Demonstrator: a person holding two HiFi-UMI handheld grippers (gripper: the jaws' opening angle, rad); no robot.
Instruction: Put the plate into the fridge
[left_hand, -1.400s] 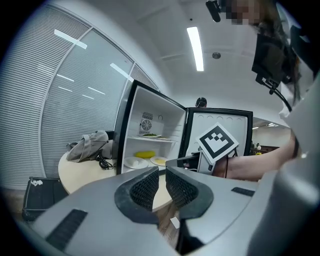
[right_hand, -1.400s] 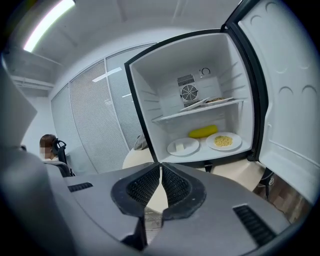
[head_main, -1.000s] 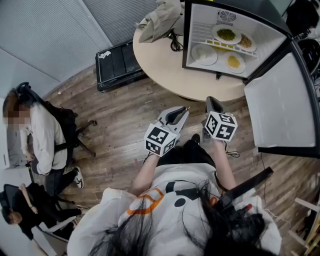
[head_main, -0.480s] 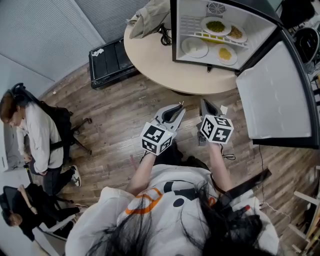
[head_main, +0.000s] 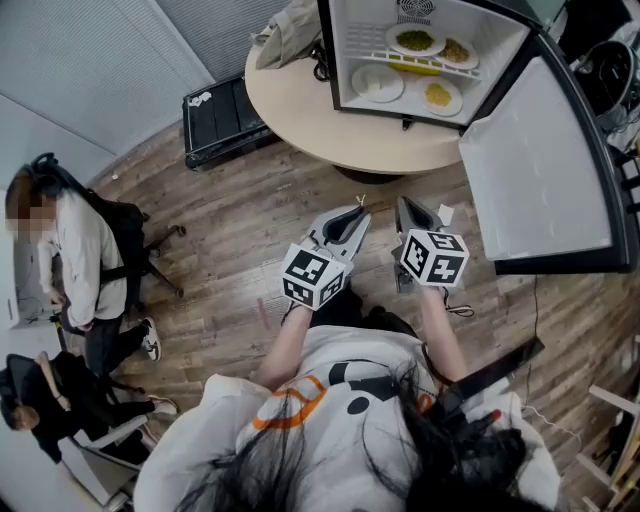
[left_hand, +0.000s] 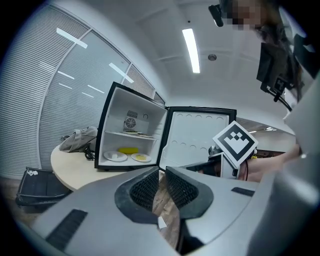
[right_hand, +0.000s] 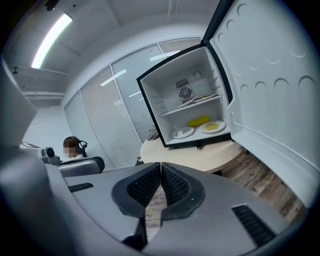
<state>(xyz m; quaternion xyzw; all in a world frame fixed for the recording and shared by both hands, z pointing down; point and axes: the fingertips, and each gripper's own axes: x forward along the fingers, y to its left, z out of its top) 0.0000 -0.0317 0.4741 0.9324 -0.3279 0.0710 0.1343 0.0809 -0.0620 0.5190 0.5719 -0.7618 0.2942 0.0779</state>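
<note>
Right tool pinched together, empty; left tool narrowly parted, empty.

The fridge is running off the head view's top edge, losing its roof. Inside the fridge, the food on the plates is showing too small to name. Left of the fridge, a bag is getting cropped. The fridge is hiding part of the table.
</note>
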